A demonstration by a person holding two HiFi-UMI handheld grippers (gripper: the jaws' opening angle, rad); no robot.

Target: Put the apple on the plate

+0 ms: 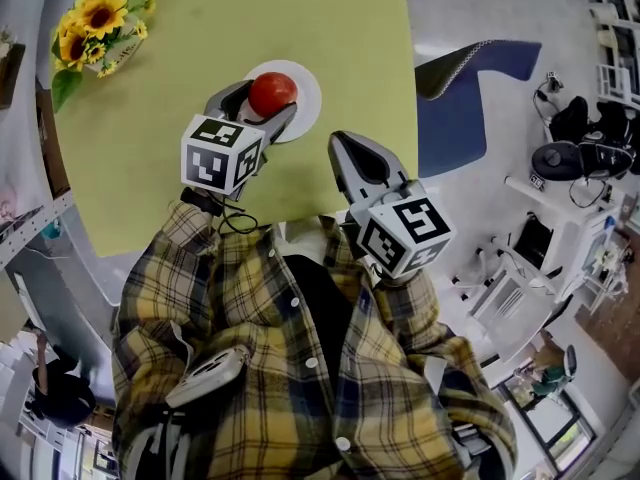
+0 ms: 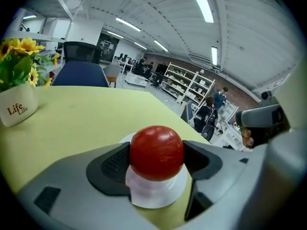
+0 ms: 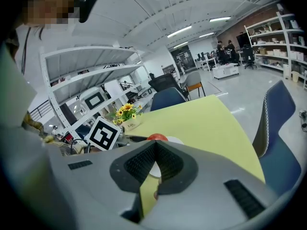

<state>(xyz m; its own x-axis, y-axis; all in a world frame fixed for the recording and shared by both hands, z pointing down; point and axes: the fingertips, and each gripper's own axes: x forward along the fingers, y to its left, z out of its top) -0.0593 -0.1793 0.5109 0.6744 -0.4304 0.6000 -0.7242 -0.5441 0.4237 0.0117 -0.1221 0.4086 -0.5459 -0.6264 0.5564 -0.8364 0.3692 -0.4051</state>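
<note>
A red apple sits between the jaws of my left gripper, which is shut on it. The apple is over the small white plate on the yellow-green table. In the left gripper view the apple fills the gap between the dark pads, with the plate right beneath it; I cannot tell whether they touch. My right gripper hangs near the table's front edge, right of the plate, shut and empty. In its own view the right gripper shows its jaws meeting, with the apple beyond them.
A white pot of sunflowers stands at the table's far left corner, also seen as the pot. A blue chair stands right of the table. Shelves and office desks fill the room beyond.
</note>
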